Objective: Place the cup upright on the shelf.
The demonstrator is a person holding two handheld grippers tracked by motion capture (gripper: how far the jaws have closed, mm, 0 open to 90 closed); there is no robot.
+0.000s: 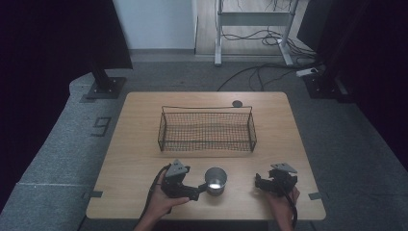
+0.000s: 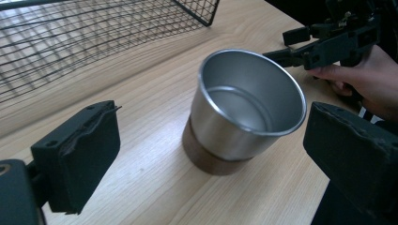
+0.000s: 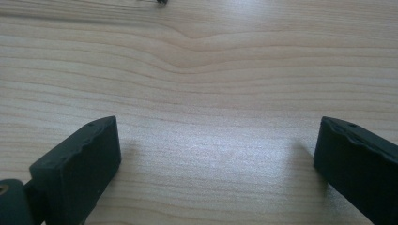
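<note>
Left gripper (image 2: 211, 154) jaws are spread wide around the metal cup (image 2: 244, 105), untouched so far; right gripper (image 3: 216, 159) is spread over bare table (image 3: 202, 70).

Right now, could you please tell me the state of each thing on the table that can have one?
Metal cup: upright, empty, standing on the table, not gripped.
Wire basket: upright, empty.
Left gripper: open, jaws either side of the cup, not closed on it.
Right gripper: open, holding nothing, jaws over bare wood.
</note>
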